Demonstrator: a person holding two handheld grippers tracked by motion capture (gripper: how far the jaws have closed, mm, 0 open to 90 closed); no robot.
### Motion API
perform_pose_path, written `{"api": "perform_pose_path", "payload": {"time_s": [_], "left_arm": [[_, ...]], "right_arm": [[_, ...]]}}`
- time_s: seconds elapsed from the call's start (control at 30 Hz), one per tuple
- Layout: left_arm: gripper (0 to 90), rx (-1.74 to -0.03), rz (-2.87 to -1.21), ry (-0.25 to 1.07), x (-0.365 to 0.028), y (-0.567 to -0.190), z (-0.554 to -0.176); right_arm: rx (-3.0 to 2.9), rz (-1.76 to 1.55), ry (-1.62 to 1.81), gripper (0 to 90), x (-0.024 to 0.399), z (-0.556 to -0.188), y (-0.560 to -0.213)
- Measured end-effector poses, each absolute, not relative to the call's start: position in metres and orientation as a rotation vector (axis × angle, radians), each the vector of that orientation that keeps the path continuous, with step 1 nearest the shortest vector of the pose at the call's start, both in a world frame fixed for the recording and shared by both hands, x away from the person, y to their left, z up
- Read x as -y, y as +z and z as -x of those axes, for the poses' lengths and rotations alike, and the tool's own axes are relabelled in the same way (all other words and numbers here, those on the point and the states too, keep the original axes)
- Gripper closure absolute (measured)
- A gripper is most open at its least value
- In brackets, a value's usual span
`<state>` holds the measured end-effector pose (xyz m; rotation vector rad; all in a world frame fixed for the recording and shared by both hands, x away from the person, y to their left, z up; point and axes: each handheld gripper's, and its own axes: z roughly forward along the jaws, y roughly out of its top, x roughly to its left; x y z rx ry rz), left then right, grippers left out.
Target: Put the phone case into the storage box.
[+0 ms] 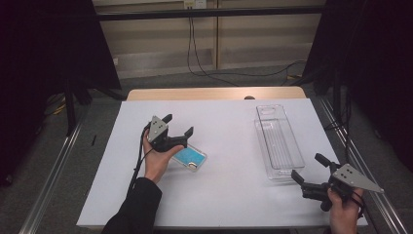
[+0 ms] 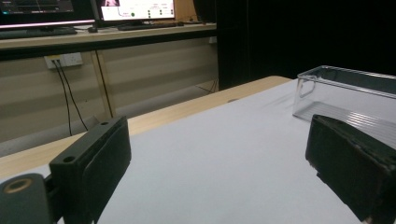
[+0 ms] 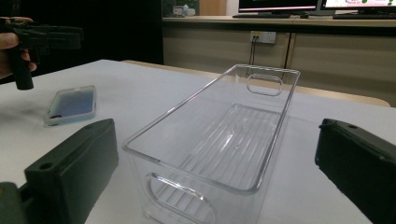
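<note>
A clear plastic bin [image 1: 276,141] lies lengthwise on the right half of the white table [image 1: 229,185]; it holds nothing. The bin [image 3: 219,144] stands just beyond my right gripper's jaws, and its far end [image 2: 345,100] shows at the right of the left gripper view. A blue phone in a clear case [image 1: 190,157] lies flat near the table's middle, seen again as the phone [image 3: 71,104]. My left gripper [image 1: 178,126] hovers open just left of the phone, held off the table. My right gripper [image 1: 308,168] is open at the bin's near end. Neither holds anything.
The wooden table edge [image 1: 214,92] runs along the back. Metal rails [image 1: 51,180] flank both sides of the table. Cables [image 1: 195,48] hang down the back wall. Dark curtains stand at left and right.
</note>
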<state>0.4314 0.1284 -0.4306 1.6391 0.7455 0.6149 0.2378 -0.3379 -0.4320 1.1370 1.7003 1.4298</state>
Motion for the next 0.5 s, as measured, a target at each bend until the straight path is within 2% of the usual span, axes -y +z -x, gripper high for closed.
{"api": "perform_pose_path", "payload": {"time_s": [0.17, 0.27, 0.3, 0.37, 0.5], "left_arm": [[11.0, -0.727, -1.664, 0.635, -0.1271, -0.4319, -0.4321], [16.6, -0.759, -1.667, 0.610, -0.1282, -0.4339, -0.4321], [19.1, -0.772, -1.668, 0.614, -0.1279, -0.4345, -0.4324], [29.6, -0.766, -1.666, 0.613, -0.1273, -0.4346, -0.4326], [39.9, -0.765, -1.657, 0.589, -0.1286, -0.4336, -0.4329]], "right_arm": [[-1.704, -1.137, 1.424, 0.0, 0.3377, -0.2373, -0.4322], [-1.702, -1.141, 1.422, 0.0, 0.3381, -0.2374, -0.4322], [-1.702, -1.139, 1.424, 0.0, 0.3382, -0.2371, -0.4321], [-1.697, -1.142, 1.428, 0.0, 0.3376, -0.2369, -0.4319], [-1.705, -1.137, 1.429, 0.0, 0.3375, -0.2369, -0.4320]]}}
